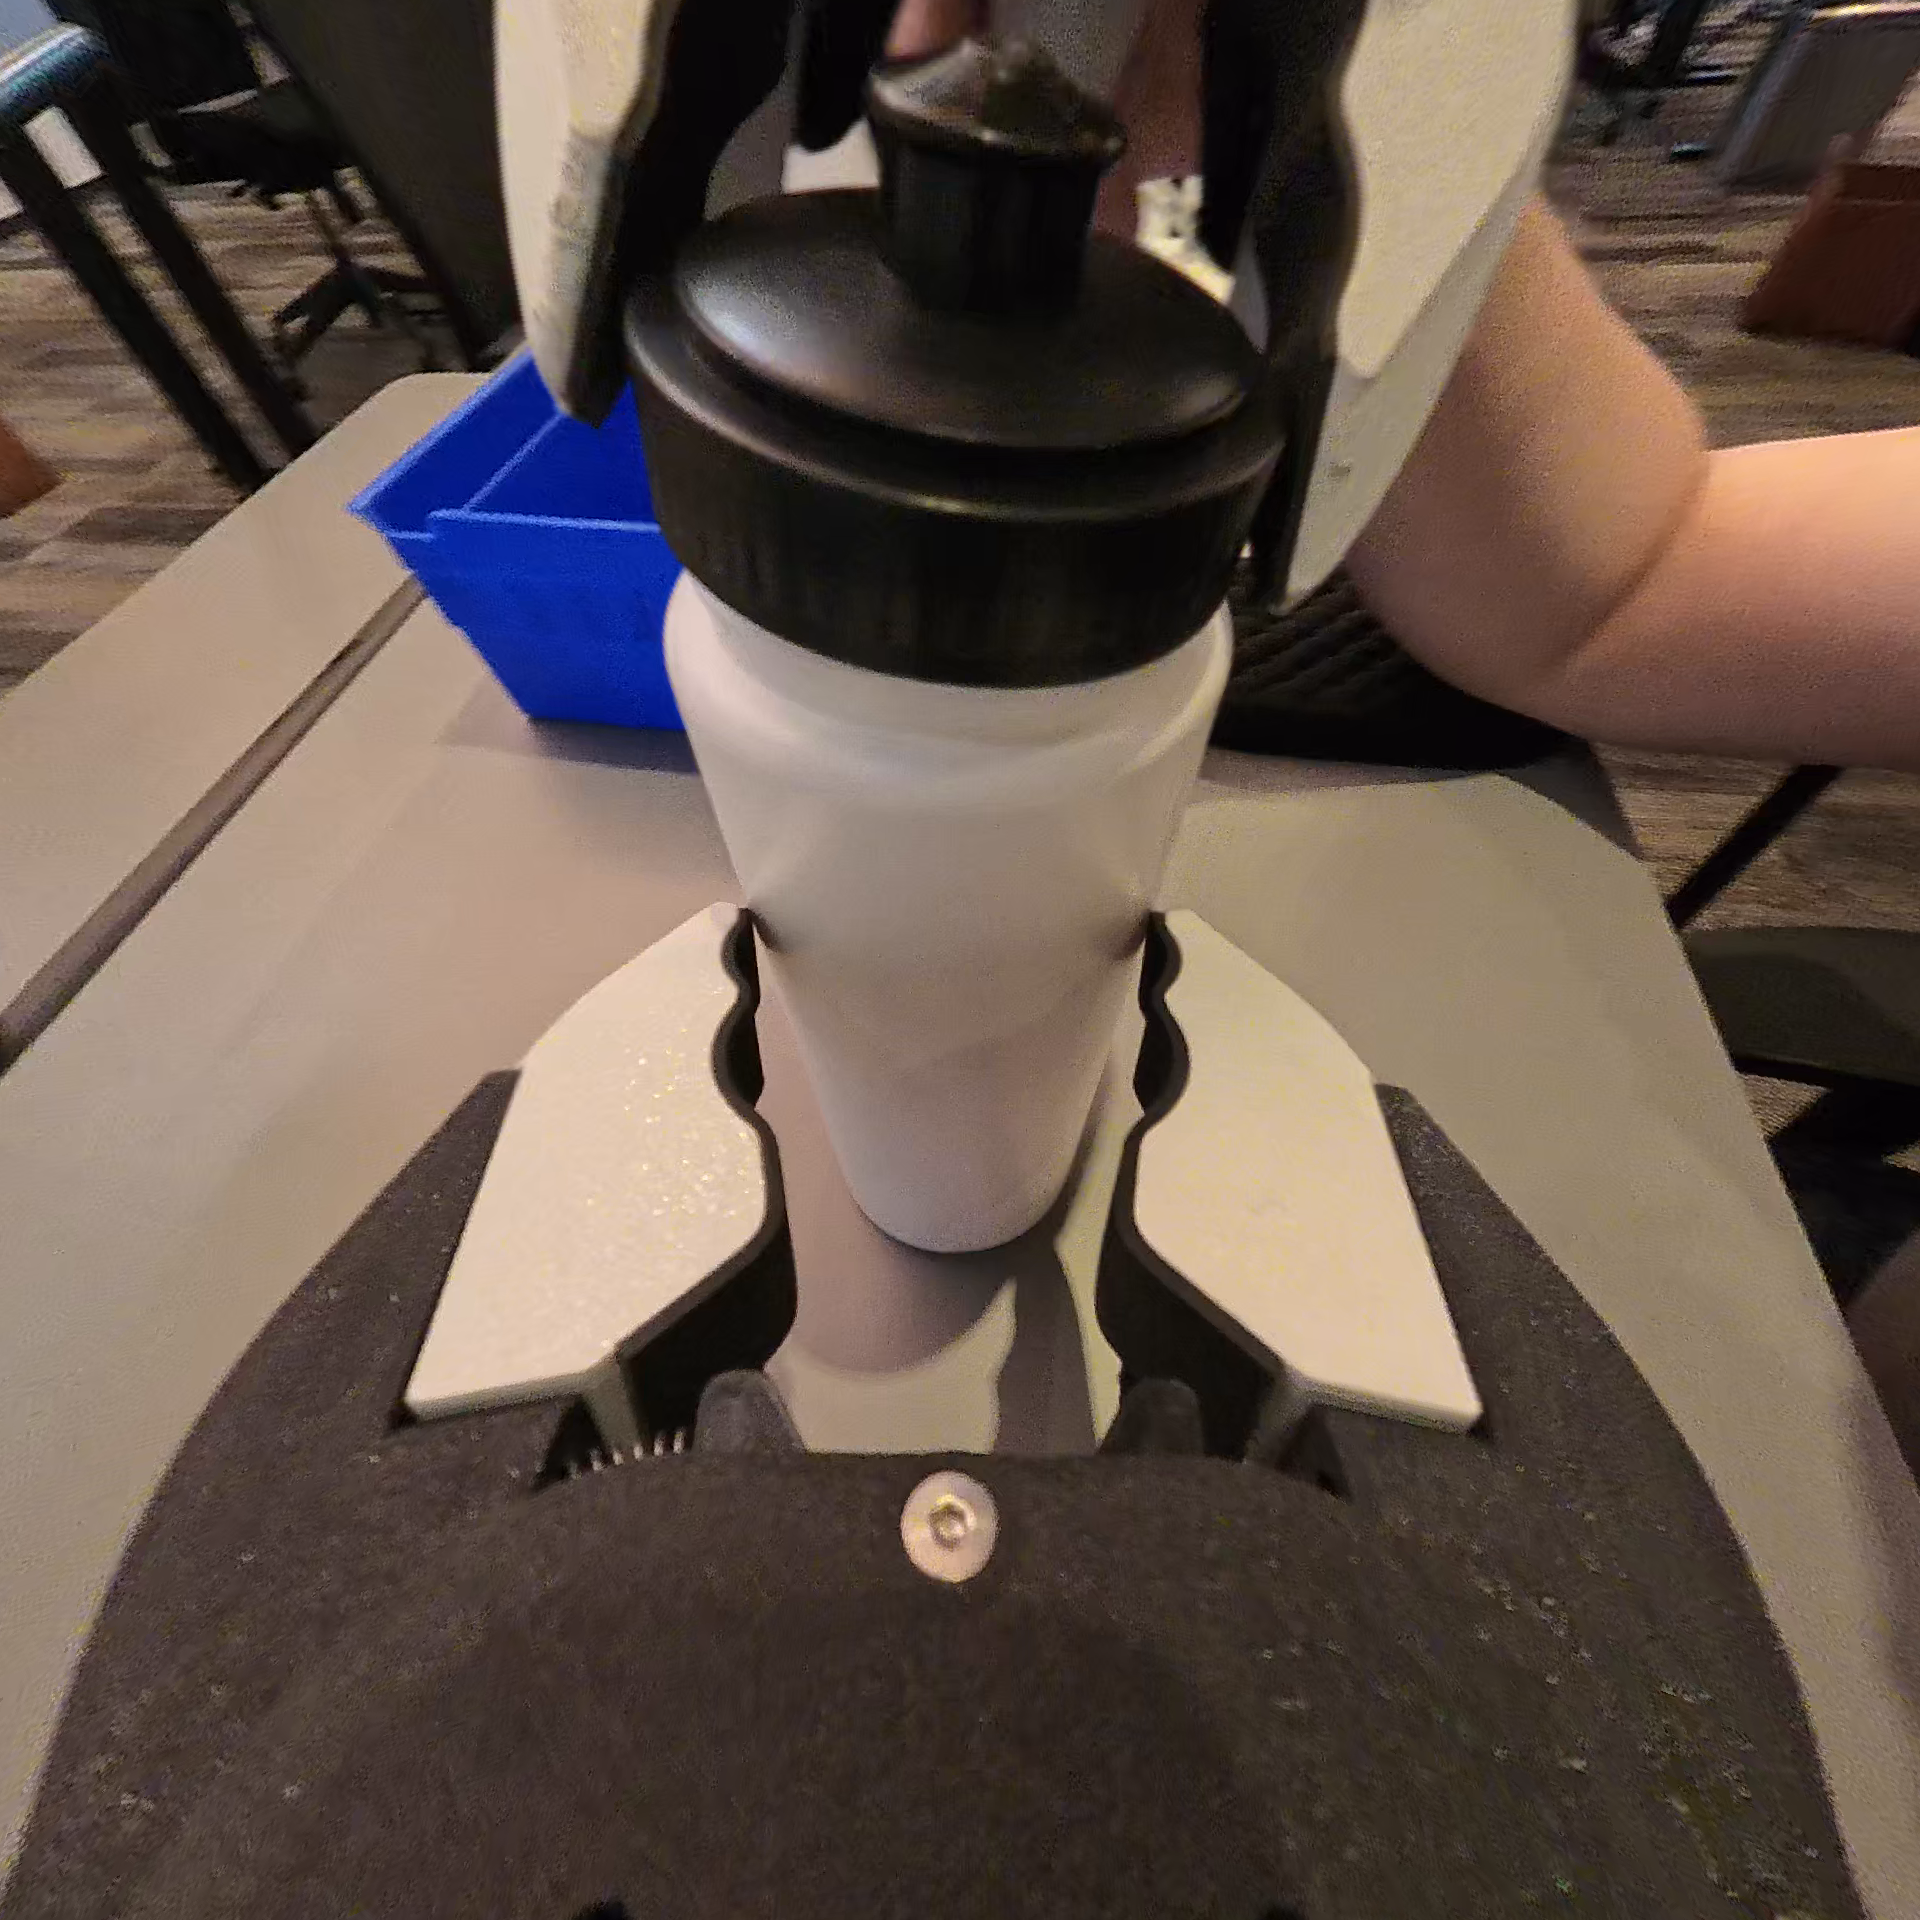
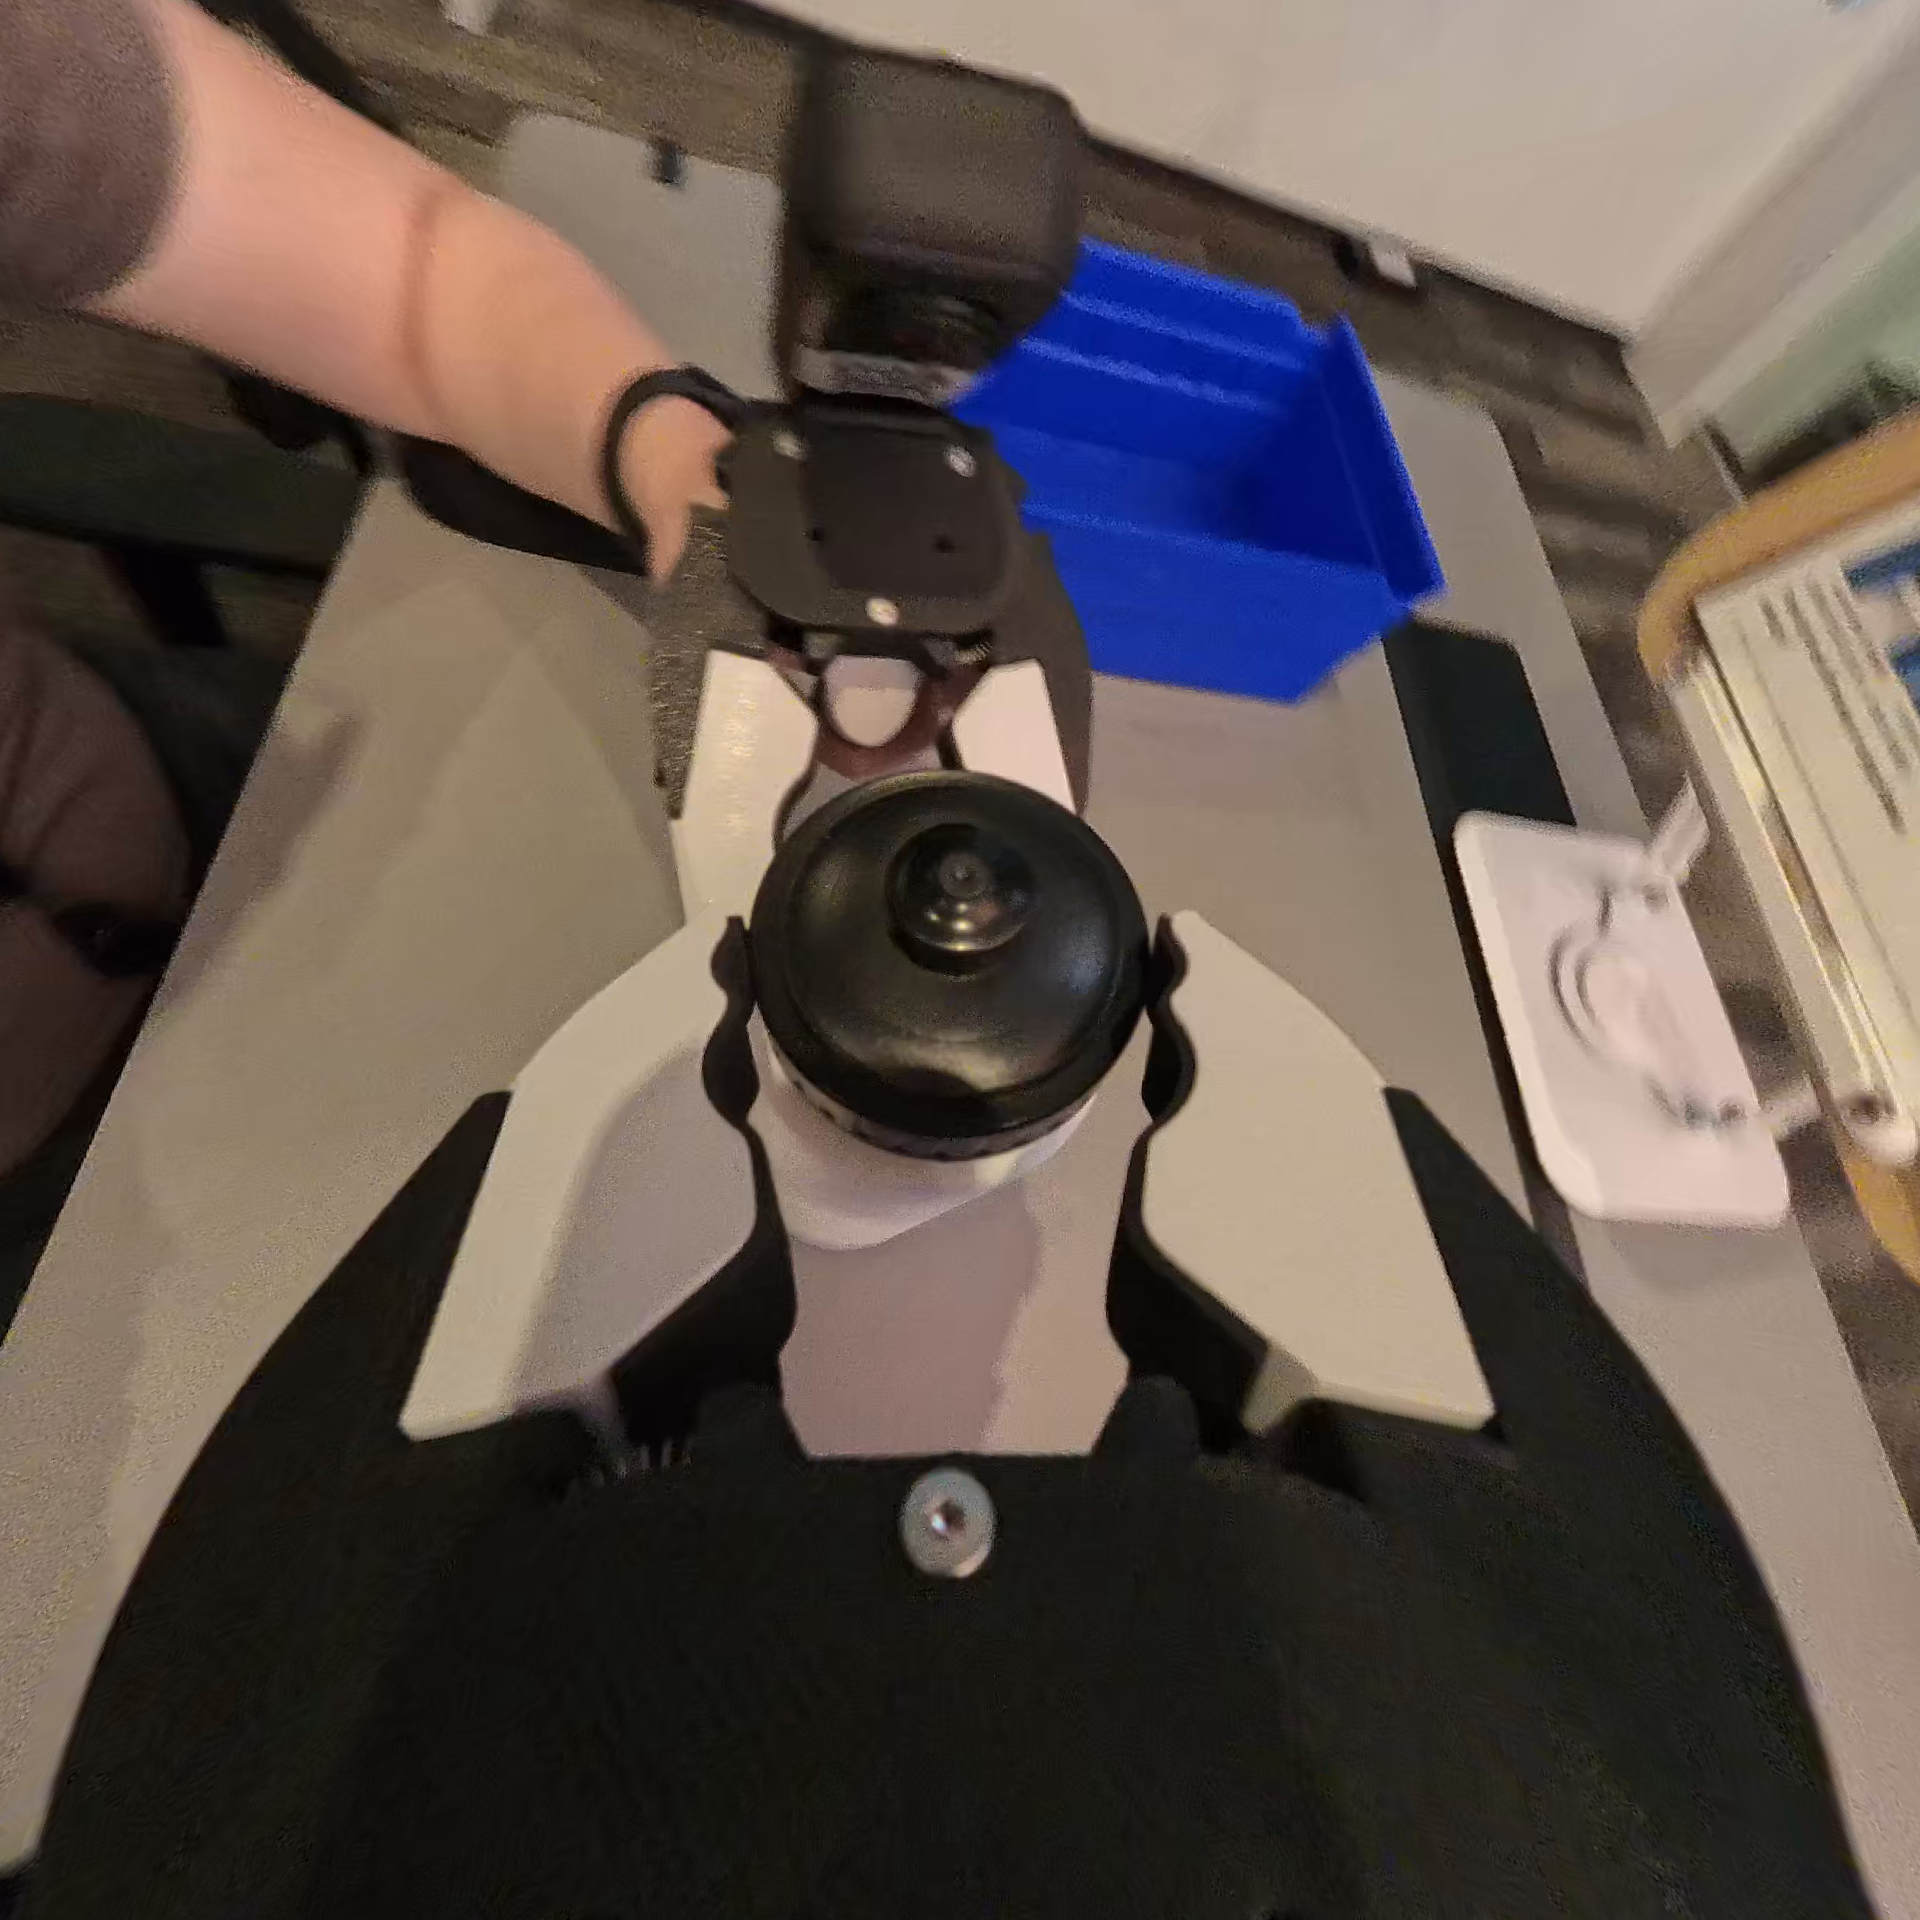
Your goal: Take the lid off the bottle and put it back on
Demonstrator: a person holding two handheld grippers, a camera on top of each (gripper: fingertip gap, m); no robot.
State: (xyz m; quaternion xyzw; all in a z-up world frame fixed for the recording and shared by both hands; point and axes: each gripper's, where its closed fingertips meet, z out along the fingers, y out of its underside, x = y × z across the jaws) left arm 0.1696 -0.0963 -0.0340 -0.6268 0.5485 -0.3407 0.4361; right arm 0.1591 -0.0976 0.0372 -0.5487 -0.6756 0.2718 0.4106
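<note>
Bare table [image 1: 312,935] lies open at left of the frame; the blue bin [image 1: 540,582] blocks behind the bottle [image 1: 935,883], upper left.

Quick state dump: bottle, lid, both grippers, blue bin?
white bottle: upright on the grey table, clamped at mid-body
black lid: on the bottle, spout up
left gripper: shut on the bottle
right gripper: jaws against the lid's sides, from above
blue bin: upright behind the bottle; contents not visible
</note>
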